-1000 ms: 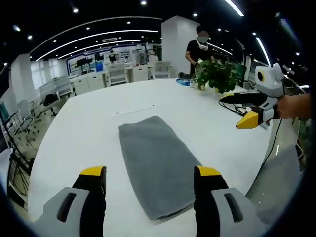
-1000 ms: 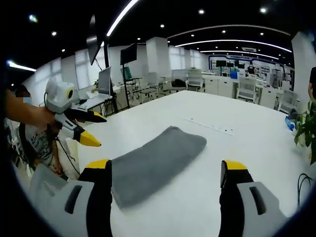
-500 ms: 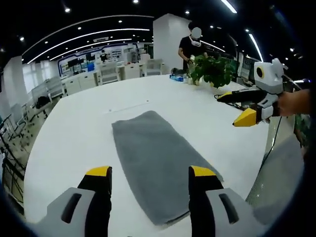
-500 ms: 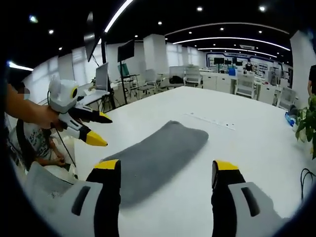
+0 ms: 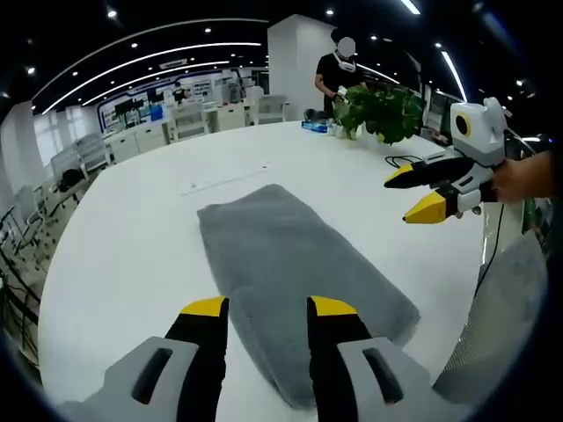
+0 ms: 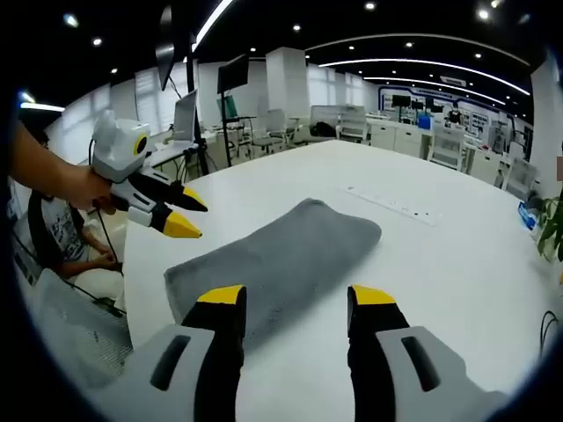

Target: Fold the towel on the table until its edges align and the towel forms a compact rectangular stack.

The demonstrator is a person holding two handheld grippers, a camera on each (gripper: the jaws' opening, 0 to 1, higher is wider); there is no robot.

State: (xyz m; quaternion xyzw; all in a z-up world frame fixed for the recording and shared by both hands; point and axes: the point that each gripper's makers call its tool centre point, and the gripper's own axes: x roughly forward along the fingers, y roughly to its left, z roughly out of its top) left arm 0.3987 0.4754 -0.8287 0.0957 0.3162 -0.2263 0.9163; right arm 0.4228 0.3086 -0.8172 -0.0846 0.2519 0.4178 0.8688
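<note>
Office desks and ceiling lights are ringing a broad white worktop (image 5: 114, 229), where the grey towel (image 5: 295, 272) is lying as a long, already narrowed strip near the edge closest to the person.

Both claws have been narrowing and closing in. The left claw (image 5: 264, 308) is now hovering over the towel's near short end, its yellow tips parted only by a slim gap with nothing between them, where a second ago they were spread wide and set further back. The right claw (image 6: 295, 299) is doing the same in the right gripper view, half-closed and empty above the towel (image 6: 281, 259), with the cloth's near end lying between its tips. Across the cloth, each view is catching the other claw, tips slightly apart.

To my reading, the person is lining up a pinch on the two near corners to carry that end over for the next fold. The towel itself is lying as it was earlier; only the cameras have come nearer.
</note>
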